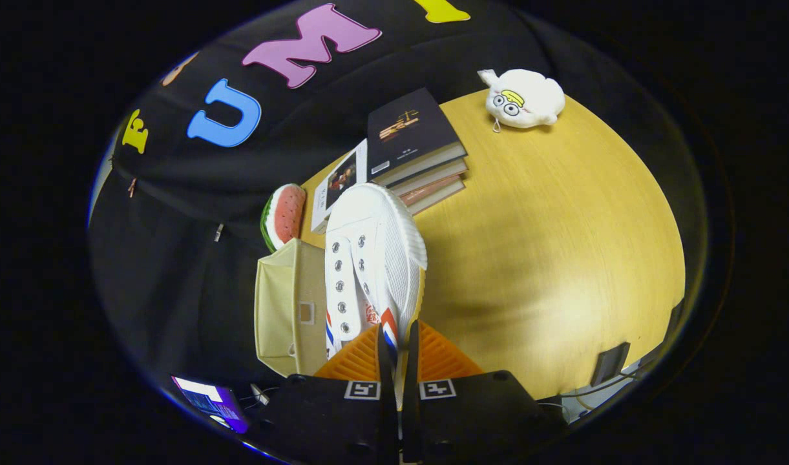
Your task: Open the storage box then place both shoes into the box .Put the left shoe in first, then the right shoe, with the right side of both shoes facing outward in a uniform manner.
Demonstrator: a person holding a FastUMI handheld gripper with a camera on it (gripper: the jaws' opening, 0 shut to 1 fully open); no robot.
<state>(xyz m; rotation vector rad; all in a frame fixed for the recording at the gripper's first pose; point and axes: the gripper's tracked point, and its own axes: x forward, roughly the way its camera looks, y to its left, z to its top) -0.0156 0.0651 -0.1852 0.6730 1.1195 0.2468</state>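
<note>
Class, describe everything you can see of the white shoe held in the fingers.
The white shoe is a canvas-looking sneaker with a ribbed white rubber toe cap, two rows of metal eyelets without visible laces, and red and blue stripes near its heel. The gripper holds it at the heel end, fingers closed on the edge, toe pointing away. It hangs beside the beige storage box, in front of the stacked books.

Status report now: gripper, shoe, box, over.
Gripper shut on white canvas lace-up shoe, lifted. Beige fabric storage box beside the shoe. Stack of books beyond the toe, apart.
</note>
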